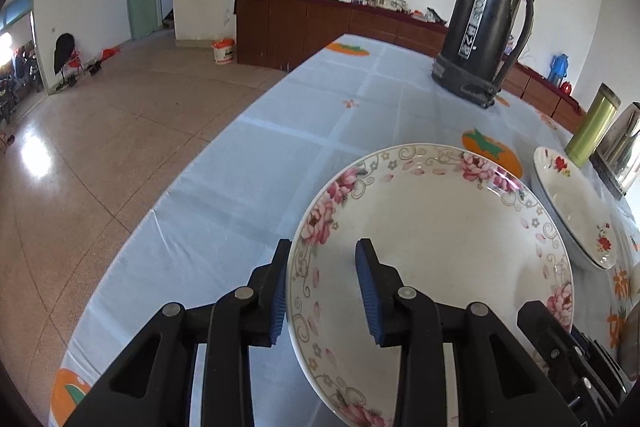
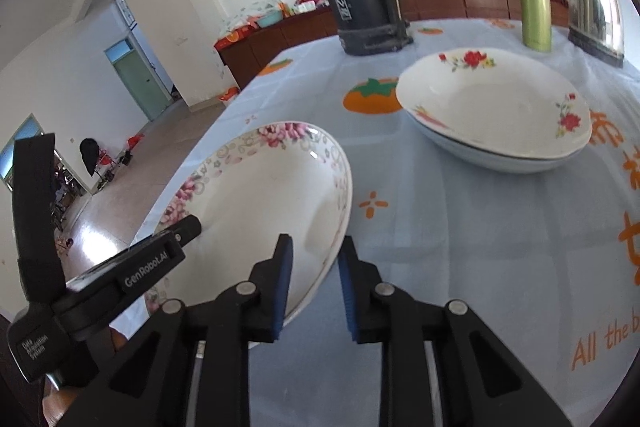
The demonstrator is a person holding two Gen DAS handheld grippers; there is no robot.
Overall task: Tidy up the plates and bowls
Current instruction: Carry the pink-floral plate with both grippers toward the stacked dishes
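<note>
Plate (image 1: pixel 432 259) with pink flowers near table (image 1: pixel 248 195) edge, both grippers astride its rim. Left gripper (image 1: pixel 322 291) apparently clamped on the rim; right gripper (image 2: pixel 314 291) pinching the opposite rim. Risk: uneven lift slips plate, or it strikes stacked plates (image 2: pixel 496 115) nearby.

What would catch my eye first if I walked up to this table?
Probably the pink-flowered plate near the table's edge, its rim between the jaws of both the left gripper and the right gripper. Behind it, red-flowered dishes sit stacked on the persimmon-print tablecloth, and a tall black thermos stands at the back.
</note>
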